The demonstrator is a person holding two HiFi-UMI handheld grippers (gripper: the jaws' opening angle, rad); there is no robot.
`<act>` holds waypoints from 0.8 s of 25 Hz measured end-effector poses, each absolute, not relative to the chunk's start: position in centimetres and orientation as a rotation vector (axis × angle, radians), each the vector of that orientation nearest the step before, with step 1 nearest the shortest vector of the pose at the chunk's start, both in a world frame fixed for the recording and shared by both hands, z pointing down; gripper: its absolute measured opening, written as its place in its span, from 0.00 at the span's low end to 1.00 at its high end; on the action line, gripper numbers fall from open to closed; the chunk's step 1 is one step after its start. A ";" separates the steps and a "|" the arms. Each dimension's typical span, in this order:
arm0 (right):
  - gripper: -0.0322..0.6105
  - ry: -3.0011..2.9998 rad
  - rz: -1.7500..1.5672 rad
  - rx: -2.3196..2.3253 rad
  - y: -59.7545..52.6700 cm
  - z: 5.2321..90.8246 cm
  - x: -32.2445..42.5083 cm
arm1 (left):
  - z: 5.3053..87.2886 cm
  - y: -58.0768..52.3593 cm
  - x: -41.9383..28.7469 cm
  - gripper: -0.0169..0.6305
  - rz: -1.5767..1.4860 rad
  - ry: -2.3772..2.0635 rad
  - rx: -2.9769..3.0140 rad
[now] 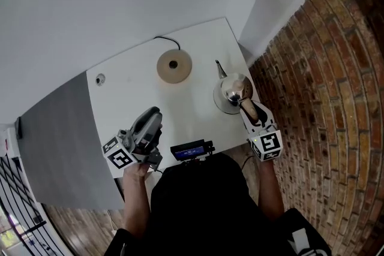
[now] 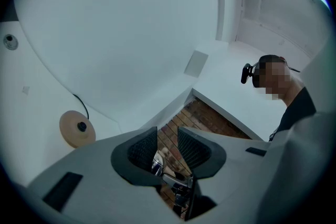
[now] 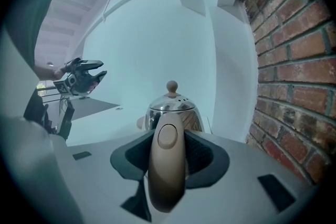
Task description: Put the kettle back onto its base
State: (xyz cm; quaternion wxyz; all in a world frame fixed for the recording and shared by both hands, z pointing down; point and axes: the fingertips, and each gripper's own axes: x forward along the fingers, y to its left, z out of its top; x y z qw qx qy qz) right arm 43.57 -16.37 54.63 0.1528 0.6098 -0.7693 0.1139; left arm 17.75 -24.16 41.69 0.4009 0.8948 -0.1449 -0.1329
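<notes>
The steel kettle [image 1: 232, 92] stands on the white table [image 1: 132, 87] near its right edge, spout pointing away, apart from the round tan base [image 1: 174, 66] to its left. My right gripper [image 1: 250, 112] reaches the kettle from the front. In the right gripper view the kettle [image 3: 172, 107] is upright, and the right gripper [image 3: 169, 140] is shut on its tan handle [image 3: 167, 165], a pad on each side. My left gripper [image 1: 153, 117] hovers over the table's front left. Seen in its own view, the left gripper [image 2: 168, 139] is narrowly open and holds nothing. The base [image 2: 77, 128] lies off to its left.
A brick wall [image 1: 324, 99] runs close along the table's right side. A black cord [image 1: 168, 40] leads from the base to the back edge. A small round hole [image 1: 99, 78] marks the table's left. A dark device with a blue screen [image 1: 191, 151] sits at the front edge.
</notes>
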 end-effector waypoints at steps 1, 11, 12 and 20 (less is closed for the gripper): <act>0.29 -2.205 0.332 1.755 -16.6 54.4 43.5 | 41.6 -24.2 17.6 0.21 -0.346 -0.368 2.260; 0.29 -2.188 0.443 1.819 -18.6 52.7 43.0 | 41.5 -24.4 14.7 0.21 -0.451 -0.393 2.228; 0.29 -2.189 0.460 1.822 -18.7 52.6 42.9 | 41.5 -24.4 14.5 0.21 -0.459 -0.395 2.225; 0.29 -2.186 0.539 1.808 -19.9 51.9 41.7 | 41.7 -24.5 12.7 0.21 -0.527 -0.403 2.200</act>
